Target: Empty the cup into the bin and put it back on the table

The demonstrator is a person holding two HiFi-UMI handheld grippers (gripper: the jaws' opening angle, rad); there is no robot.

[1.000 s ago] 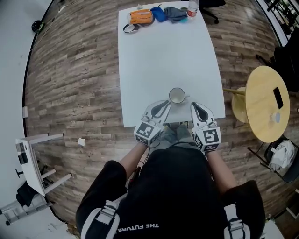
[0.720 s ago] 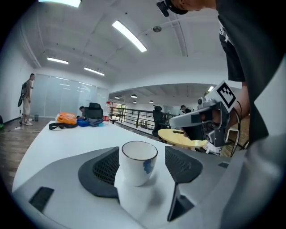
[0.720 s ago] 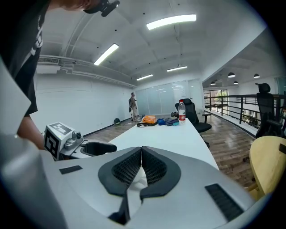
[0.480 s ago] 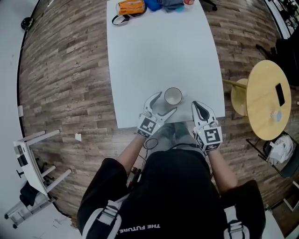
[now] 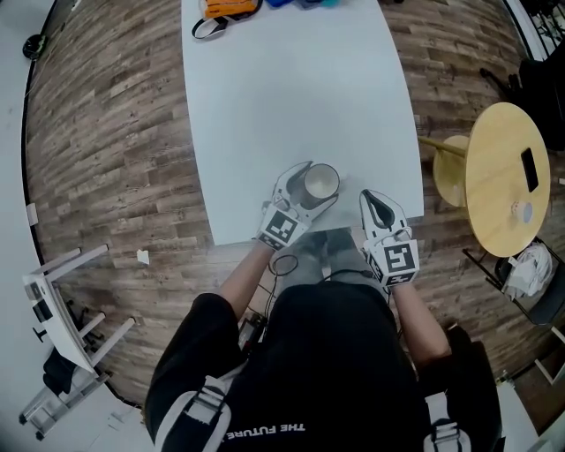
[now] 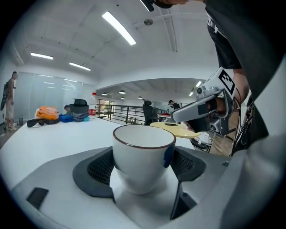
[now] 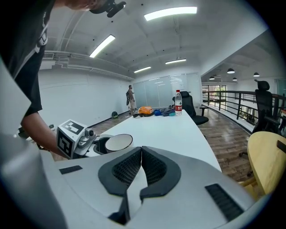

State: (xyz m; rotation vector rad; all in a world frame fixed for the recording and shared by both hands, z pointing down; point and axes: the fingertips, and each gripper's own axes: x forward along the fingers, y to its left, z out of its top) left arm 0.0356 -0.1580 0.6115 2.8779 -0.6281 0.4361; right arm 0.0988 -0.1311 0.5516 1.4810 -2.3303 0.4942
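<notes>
A white cup point(image 5: 320, 183) with a dark rim and a blue handle stands upright near the front edge of the white table point(image 5: 291, 88). In the left gripper view the cup point(image 6: 143, 154) fills the space between the two wide-spread pads. My left gripper point(image 5: 315, 186) is open around it, one finger on each side, and the cup rests on the table. To the right, my right gripper point(image 5: 372, 198) is shut with nothing in it, over the table's front edge. From the right gripper view the cup point(image 7: 118, 142) looks empty. No bin is in view.
An orange bag point(image 5: 225, 7) and other items lie at the table's far end. A round yellow side table point(image 5: 503, 190) with a phone stands to the right, a yellow stool point(image 5: 452, 181) beside it. A white stand point(image 5: 53, 291) is on the wooden floor at left.
My left gripper has gone from shut to open and moved forward, so its fingers now stand around the cup. The right gripper has stayed shut in place.
</notes>
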